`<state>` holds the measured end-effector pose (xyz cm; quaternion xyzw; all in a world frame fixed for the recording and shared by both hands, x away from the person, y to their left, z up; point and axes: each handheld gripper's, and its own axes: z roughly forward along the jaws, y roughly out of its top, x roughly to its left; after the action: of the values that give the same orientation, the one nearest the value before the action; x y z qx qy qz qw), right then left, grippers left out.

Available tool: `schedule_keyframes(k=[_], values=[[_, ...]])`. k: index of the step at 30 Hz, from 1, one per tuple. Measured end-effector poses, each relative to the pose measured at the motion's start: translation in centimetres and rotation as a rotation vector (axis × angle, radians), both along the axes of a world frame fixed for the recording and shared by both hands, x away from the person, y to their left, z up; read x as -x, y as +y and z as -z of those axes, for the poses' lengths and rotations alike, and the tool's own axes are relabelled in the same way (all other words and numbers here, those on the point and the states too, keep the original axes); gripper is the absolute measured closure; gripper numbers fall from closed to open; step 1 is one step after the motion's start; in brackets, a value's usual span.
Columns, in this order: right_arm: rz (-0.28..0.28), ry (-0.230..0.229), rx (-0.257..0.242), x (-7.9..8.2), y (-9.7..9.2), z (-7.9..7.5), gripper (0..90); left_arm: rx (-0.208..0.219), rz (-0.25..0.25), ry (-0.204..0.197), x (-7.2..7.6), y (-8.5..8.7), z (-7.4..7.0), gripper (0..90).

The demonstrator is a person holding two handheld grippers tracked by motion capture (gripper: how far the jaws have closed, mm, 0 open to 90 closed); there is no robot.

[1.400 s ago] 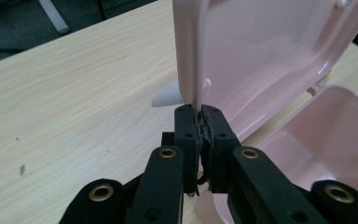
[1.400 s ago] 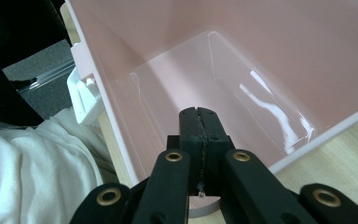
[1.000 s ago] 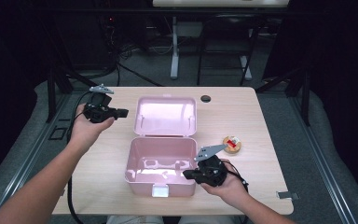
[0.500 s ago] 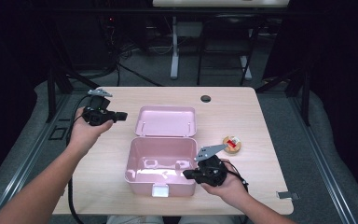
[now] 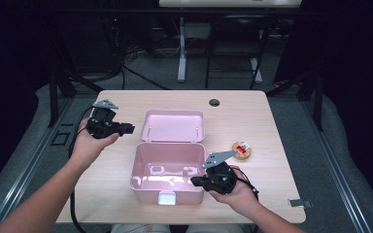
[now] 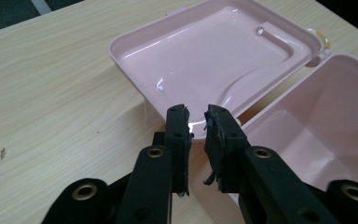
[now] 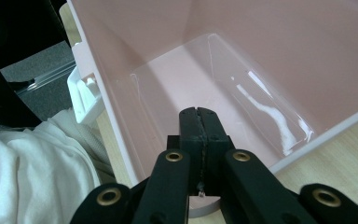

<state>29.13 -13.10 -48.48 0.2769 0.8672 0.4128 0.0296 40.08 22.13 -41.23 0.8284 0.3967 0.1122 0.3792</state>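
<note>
While the pink box [image 5: 167, 172] sits low in the middle of the high view with its lid [image 5: 174, 125] thrown back flat behind it, the opening step looks finished. The left gripper [image 5: 126, 128], at centre left beside the lid, has just been opening its jaws to a narrow gap with nothing between them. The right gripper [image 5: 196, 181] (jaws pressed together, empty) rests at the box's lower right rim. Next, I judge, comes fetching the small round item [image 5: 241, 150] at right of the box, which calls for wider jaws. Count: one box, one lid, one round item, two grippers.
</note>
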Motion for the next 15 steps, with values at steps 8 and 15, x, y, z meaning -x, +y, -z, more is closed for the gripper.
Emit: schedule_keyframes(k=[8, 15], values=[[0.004, -0.006, 0.001, 0.1, 0.0, 0.0, 90.0, 0.027, -0.021, -0.005, 0.8, 0.5, 1.0, 68.3], [0.007, -0.003, 0.001, 0.1, 0.0, 0.0, 90.0, 0.0, 0.001, -0.003, 1.7, 0.2, 1.8, 65.8]])
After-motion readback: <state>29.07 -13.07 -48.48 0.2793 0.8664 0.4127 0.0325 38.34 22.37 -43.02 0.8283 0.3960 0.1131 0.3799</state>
